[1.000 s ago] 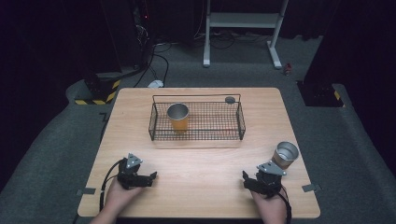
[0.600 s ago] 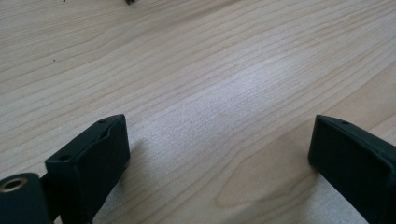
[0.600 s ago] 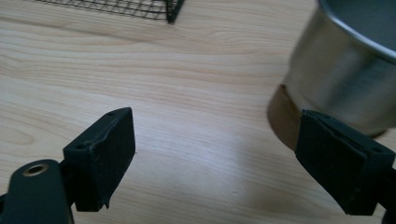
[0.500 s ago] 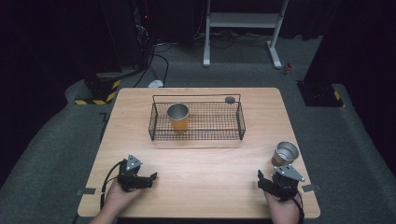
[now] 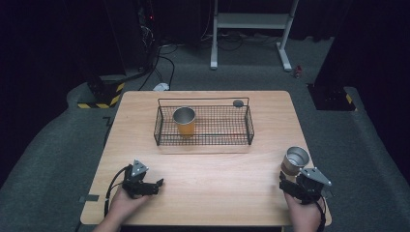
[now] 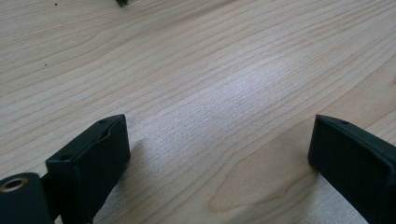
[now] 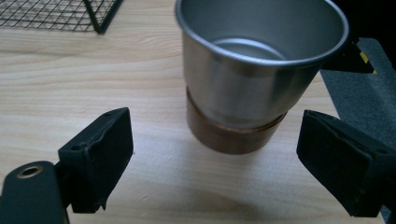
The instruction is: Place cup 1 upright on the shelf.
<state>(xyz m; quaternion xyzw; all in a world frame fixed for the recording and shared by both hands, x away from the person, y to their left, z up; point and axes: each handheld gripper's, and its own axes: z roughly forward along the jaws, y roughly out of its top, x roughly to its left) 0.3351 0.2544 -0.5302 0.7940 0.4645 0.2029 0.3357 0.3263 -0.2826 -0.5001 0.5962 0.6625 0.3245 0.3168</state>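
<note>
- One cup (image 5: 184,121) already stands in the basket (image 5: 249,126).
- Silver cup (image 7: 254,70) stands ahead, between the right gripper's (image 7: 233,163) spread fingers, ungrasped.
- Left gripper (image 6: 219,158) rests on the worktop (image 5: 217,183), fingers apart, empty.

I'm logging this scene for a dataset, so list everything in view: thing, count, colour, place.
Light wooden table: one, pale wood, centre, on grey carpet.
Black wire basket: one, black, far middle of table.
Steel cup with orange base: one, silver and orange, upright in basket's left part.
Steel cup with brown base: one, silver and brown, upright near table's right edge, ahead of right gripper.
Small dark round disc: one, dark grey, behind basket.
White metal stand: one, white, floor beyond table.
Left gripper: one, black, fingers open, near left.
Right gripper: one, black, fingers open, near right.
</note>
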